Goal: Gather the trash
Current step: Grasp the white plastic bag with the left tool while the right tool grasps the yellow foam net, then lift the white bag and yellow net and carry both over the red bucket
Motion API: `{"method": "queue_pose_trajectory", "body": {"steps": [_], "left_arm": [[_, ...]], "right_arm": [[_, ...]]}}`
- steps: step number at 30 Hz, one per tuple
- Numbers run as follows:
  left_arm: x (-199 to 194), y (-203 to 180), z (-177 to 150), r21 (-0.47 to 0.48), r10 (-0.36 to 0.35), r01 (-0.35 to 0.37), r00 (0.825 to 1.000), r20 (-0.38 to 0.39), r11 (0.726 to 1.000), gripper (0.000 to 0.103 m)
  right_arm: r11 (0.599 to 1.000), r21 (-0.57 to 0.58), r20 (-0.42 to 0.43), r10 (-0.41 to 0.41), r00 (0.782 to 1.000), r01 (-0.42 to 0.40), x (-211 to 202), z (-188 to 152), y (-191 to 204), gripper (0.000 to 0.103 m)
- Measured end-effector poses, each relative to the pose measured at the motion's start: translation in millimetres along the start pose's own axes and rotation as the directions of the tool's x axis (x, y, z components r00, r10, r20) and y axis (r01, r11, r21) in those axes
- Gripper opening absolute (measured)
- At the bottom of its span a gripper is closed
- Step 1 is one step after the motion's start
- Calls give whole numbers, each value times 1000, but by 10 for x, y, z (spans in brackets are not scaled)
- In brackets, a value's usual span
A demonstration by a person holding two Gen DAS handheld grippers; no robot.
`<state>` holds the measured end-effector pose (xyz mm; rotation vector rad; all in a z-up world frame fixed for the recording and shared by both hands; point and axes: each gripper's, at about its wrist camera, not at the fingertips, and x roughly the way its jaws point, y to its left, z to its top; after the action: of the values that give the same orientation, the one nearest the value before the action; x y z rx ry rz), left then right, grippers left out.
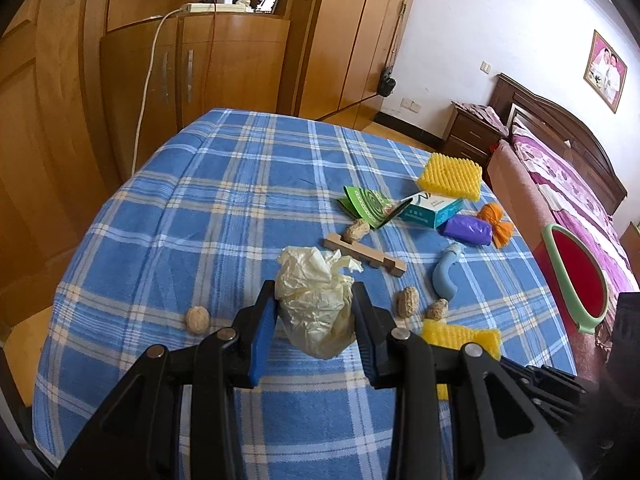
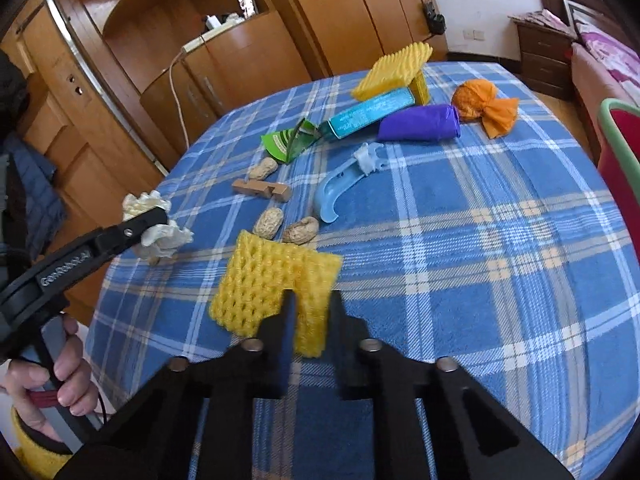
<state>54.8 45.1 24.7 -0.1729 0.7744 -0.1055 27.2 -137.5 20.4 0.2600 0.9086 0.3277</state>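
— While the left gripper (image 1: 316, 312) pinches the crumpled tissue (image 1: 316, 300) just above the surface (image 1: 200, 208), what is the right gripper (image 2: 312, 312) doing?
— Its jaws are nearly pressed together, pinching the near edge of the yellow foam net (image 2: 272, 284), which lies flat on the blue checked cloth.
— Where is the other trash?
— Two peanuts (image 2: 270, 222) lie just beyond the net, a wooden piece (image 2: 260, 190) and a third peanut (image 2: 262, 169) behind them. A blue plastic hook (image 2: 340, 190) lies to their right. Farther back sit a green wrapper (image 2: 290, 142), a teal box (image 2: 370, 114), a purple bag (image 2: 420, 124), an orange net (image 2: 484, 106) and another yellow foam pad (image 2: 394, 70).
— And the bin?
— A red bin with a green rim (image 1: 576, 280) stands off the right edge.
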Motion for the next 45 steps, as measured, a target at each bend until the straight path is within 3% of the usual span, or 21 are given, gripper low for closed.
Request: {"method": "queue_pose_trajectory", "body": {"steps": [12,25,33,45], "left_arm": [[-95,-123,1,18,-36,36,999,6,999,37],[-259,-443,18,68,-122,122,992,4,990,37],[-288,-728,63,115,-183,184,983,-12,976,37],[-177,-1431,180,211,-279,288,958,-74,934,37]], "right_arm": [[999,-35,147,20,989,-15,-507,6,65,9],[1000,13,269,-9,963,6,-1004,29,-133,9],[997,72,329,-62,942,41,-1270,73,-363,9],[976,160,381,-201,902,150,-1656,140,-838,9]]}}
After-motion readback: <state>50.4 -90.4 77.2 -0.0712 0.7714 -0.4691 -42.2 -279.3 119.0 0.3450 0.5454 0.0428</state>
